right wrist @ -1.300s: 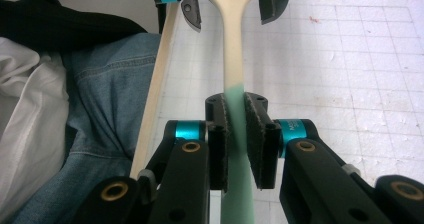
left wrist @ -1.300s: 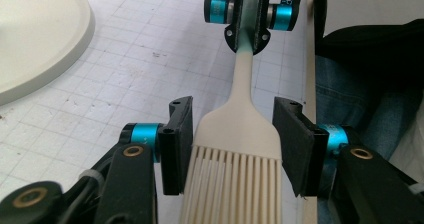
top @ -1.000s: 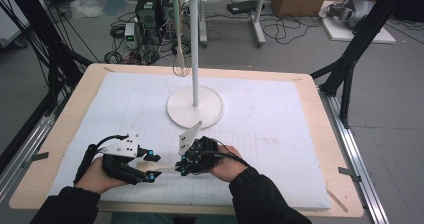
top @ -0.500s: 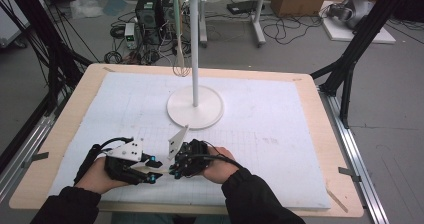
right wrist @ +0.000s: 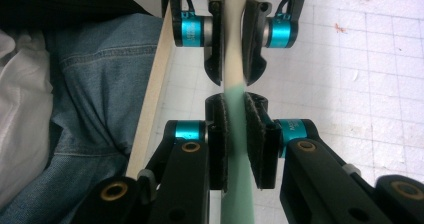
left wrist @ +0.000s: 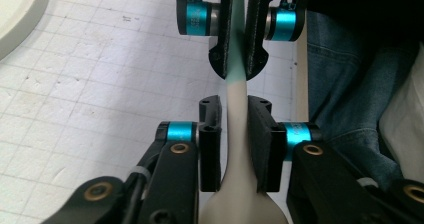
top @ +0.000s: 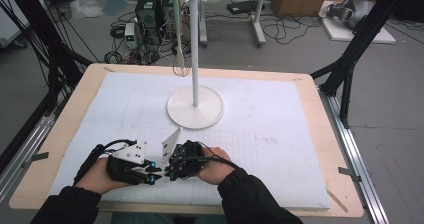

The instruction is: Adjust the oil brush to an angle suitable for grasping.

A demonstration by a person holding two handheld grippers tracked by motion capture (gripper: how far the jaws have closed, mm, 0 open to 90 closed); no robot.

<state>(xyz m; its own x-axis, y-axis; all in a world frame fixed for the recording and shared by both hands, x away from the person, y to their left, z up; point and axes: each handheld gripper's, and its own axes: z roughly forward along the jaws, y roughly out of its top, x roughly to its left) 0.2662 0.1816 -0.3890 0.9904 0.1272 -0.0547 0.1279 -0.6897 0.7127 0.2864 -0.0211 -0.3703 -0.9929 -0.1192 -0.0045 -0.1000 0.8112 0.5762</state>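
The slim two-tone utensil (left wrist: 235, 129), cream and mint green, looks light, stiff and smooth, bridging both grippers. The left gripper (left wrist: 234, 149) has just closed on its cream neck; the right gripper (right wrist: 235, 144) clamps the mint handle.

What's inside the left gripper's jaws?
A beige and green utensil handle sits between the left gripper jaws, which have just been closing. The right gripper grips its green end. Its wider end is hidden.

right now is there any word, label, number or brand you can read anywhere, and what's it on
None can be read.
White mat: printed grid lines, no words or numbers.
Cream and green utensil handle: no marking.
Left gripper, right gripper: blue rings, no lettering.
Boxes on the floor: too small and blurred.
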